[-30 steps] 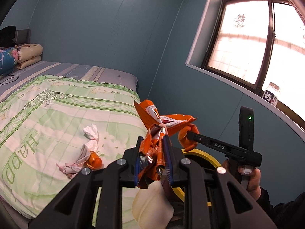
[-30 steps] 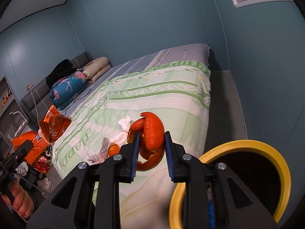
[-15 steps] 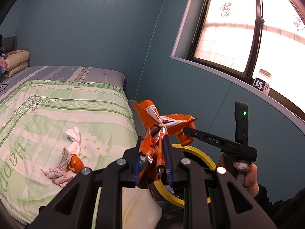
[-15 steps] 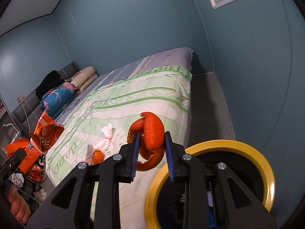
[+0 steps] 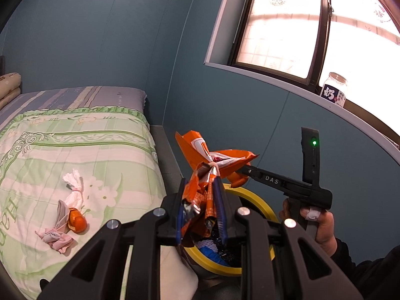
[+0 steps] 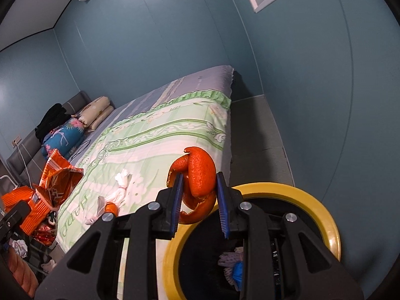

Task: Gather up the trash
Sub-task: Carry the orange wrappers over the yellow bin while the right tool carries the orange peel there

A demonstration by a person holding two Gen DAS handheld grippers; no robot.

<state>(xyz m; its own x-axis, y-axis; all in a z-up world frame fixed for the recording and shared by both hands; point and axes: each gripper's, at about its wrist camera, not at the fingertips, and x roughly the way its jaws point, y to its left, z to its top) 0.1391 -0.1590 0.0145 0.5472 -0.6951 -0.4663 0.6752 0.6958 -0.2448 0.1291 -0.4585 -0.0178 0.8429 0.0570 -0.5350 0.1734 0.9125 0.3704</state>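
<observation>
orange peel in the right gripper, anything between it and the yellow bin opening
Nothing visible blocks it. The orange peel is clamped in the right gripper at the near edge of the yellow-rimmed bin, whose mouth is uncovered, with some trash low inside. The left gripper and its snack wrapper are off to the side.

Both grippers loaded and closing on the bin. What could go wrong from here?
1. The orange peel in the right gripper hangs over the yellow bin rim, not clearly over the opening; released now, it may hit the rim and bounce out.
2. The crumpled snack wrapper in the left gripper is light and splayed; it may catch on the pads or drift wide.
3. The two grippers sit close together; they could collide.
</observation>
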